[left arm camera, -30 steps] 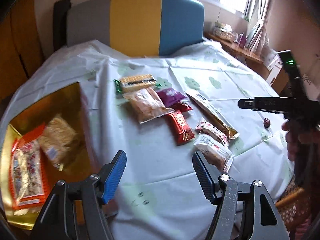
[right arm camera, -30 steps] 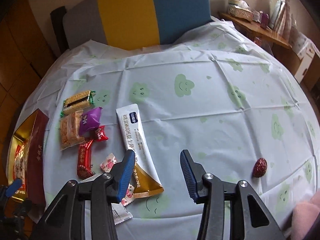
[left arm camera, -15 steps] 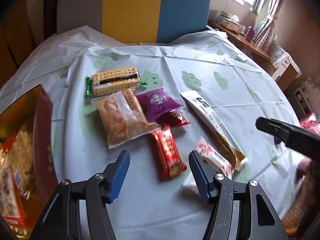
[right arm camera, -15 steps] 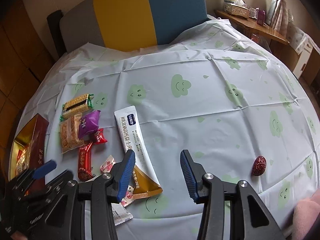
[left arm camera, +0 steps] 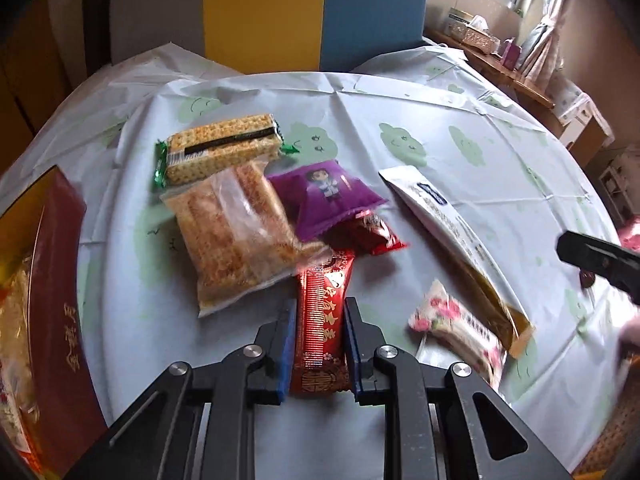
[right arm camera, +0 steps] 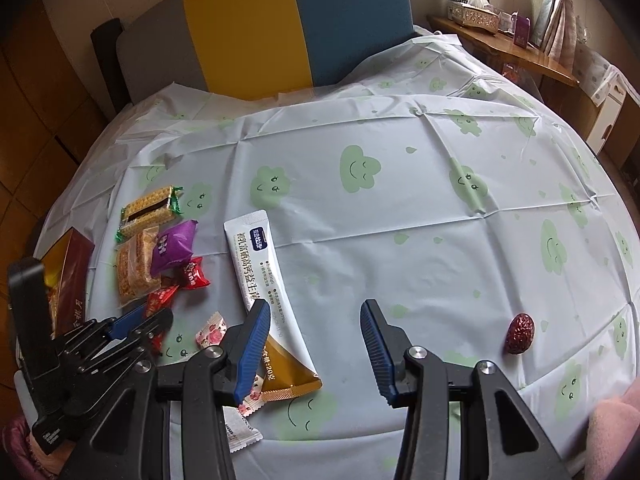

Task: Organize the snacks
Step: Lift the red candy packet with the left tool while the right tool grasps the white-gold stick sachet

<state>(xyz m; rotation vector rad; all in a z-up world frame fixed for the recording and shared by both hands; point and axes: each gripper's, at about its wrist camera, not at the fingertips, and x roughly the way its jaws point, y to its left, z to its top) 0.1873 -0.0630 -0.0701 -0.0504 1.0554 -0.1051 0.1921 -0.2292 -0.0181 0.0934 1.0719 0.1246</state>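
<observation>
My left gripper (left arm camera: 320, 312) is shut on a long red snack bar (left arm camera: 324, 316) that lies on the tablecloth; it also shows in the right wrist view (right arm camera: 136, 320). Beside the bar lie a clear pack of crackers (left arm camera: 236, 236), a green-ended biscuit pack (left arm camera: 222, 152), a purple pouch (left arm camera: 328, 196) and a small red candy (left arm camera: 372, 232). A long white and gold sachet (right arm camera: 264, 292) and a floral wrapped sweet (left arm camera: 456, 332) lie to the right. My right gripper (right arm camera: 314, 312) is open and empty above the sachet's lower end.
A red and gold box (left arm camera: 48, 320) with snacks inside stands at the left table edge. A red date (right arm camera: 520, 332) lies alone at the right. A multicoloured chair back (right arm camera: 280, 28) stands behind the round table (right arm camera: 400, 184). A wooden shelf (right arm camera: 508, 48) is at far right.
My left gripper moved forward and down onto the red snack bar and closed on it. My right gripper stayed open in about the same place.
</observation>
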